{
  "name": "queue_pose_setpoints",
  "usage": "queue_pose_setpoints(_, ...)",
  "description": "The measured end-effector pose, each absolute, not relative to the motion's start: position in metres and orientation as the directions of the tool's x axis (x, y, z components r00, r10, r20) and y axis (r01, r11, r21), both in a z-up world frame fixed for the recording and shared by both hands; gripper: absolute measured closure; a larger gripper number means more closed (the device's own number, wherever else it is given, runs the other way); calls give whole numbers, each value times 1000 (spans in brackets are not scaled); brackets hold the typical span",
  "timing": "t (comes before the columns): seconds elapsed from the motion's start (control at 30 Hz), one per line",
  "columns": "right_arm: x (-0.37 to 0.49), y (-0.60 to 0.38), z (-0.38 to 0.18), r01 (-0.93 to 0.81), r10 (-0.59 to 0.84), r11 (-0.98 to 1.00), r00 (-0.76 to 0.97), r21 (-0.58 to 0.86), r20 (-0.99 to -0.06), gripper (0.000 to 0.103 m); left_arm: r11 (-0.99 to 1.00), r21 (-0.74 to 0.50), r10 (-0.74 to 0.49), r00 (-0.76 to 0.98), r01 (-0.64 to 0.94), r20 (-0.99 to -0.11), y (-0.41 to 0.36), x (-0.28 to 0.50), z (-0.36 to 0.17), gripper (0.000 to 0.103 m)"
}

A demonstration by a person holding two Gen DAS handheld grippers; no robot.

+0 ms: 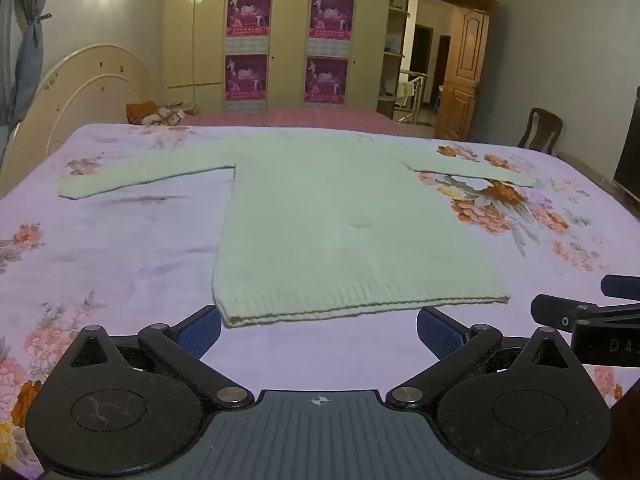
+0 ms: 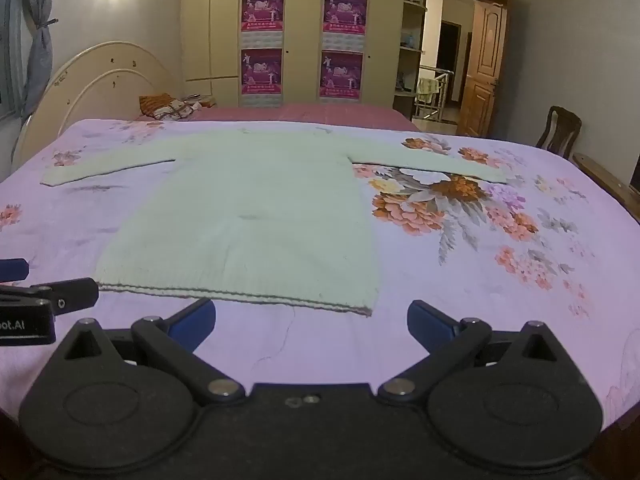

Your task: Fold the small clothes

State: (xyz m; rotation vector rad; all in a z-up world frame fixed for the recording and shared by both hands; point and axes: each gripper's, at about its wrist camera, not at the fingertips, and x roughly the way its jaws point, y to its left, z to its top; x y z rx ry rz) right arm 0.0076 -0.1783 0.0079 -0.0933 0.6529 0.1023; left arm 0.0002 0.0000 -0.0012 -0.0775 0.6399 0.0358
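Right at the bottom of the left wrist view we have our left tool (image 1: pixel 319 330), blue pads spread wide with nothing between them, only bare bedsheet. Same story in the right wrist view: our right tool (image 2: pixel 311 322) is spread fully apart and holds nothing. Each tool peeks into the other's picture, the right one at the lower right edge of the left view, the left one at the lower left edge of the right view, so we are side by side.

Just past the fingertips lies the pale green sweater (image 1: pixel 340 216), flat on the floral sheet of the bed (image 1: pixel 100 248). Its ribbed hem (image 2: pixel 240 294) is the nearest part, running across the lower middle of both frames, close to the tools but not touching them. Further up, the body stretches smooth towards the neckline, and both sleeves are laid straight out, one towards the upper left (image 1: pixel 132 176) and one towards the upper right (image 1: pixel 472 168).

Beyond it we see a headboard (image 2: pixel 100 80) on the left and a wardrobe (image 2: pixel 304 40) at the back of the room.

Our read: no fold is made yet. The sweater is spread and ready; sleeves and body all remain to fold.
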Motion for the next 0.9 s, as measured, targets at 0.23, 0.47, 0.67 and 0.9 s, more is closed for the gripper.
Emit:
queue_pose_setpoints(0.23,7,-178,7,-127,76,991,773,-37,-630,1,996,-68,10,800,-63,-600,1,0,4,0)
queue_pose_setpoints(0.47,6,-181,5,-128,81,991,778,-31,-623,1,995,-67,18,807,-71,-591,3,0,2,0)
queue_pose_setpoints(0.67,7,-178,9,-122,82,992,780,-23,-621,1,995,-63,25,807,-77,-590,2,-3,3,0)
queue_pose_setpoints(0.9,7,-178,10,-132,94,991,781,-17,-618,1,995,-60,32,804,-84,-593,1,-1,2,0)
